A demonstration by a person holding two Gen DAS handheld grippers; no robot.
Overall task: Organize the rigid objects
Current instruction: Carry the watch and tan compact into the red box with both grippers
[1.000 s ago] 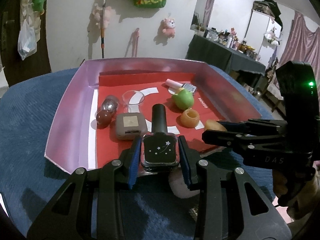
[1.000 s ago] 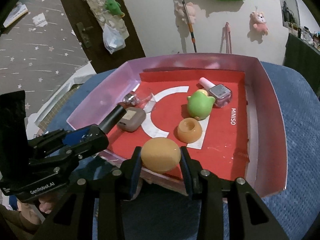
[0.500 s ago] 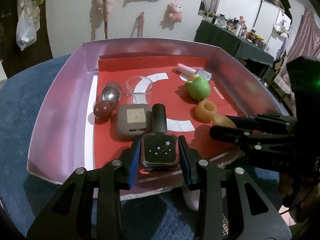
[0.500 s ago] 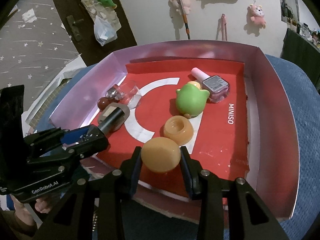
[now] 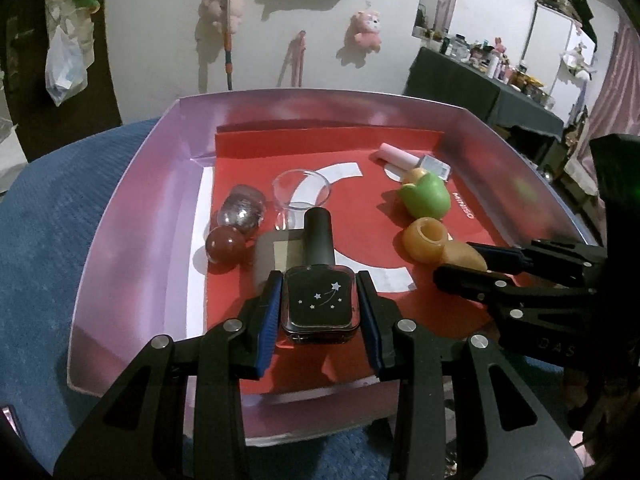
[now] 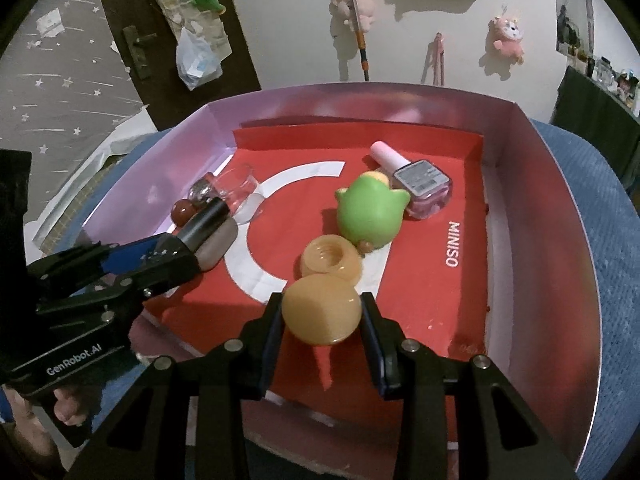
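My left gripper (image 5: 320, 308) is shut on a black nail polish bottle (image 5: 319, 304) with silver stars, held above the near part of the pink box (image 5: 132, 216). My right gripper (image 6: 321, 312) is shut on an orange egg-shaped piece (image 6: 320, 309), held over the red floor of the box (image 6: 552, 240), just in front of an orange ring-shaped cup (image 6: 331, 258). In the box lie a green toy (image 6: 370, 214), a pink nail polish bottle (image 6: 416, 182), a clear cup (image 5: 302, 192), a silver ball (image 5: 240, 212), a dark red ball (image 5: 225, 243) and a brown compact (image 5: 276, 254).
The box sits on a blue cloth surface (image 5: 52, 216). Each gripper shows at the side of the other's view: the right gripper (image 5: 476, 264), the left gripper (image 6: 160, 256). A wall with hanging plush toys (image 6: 506, 36) stands behind, and a dark table with bottles (image 5: 492, 80) at the far right.
Both grippers have moved forward and down over the box with their objects still held. The box now fills more of both views.
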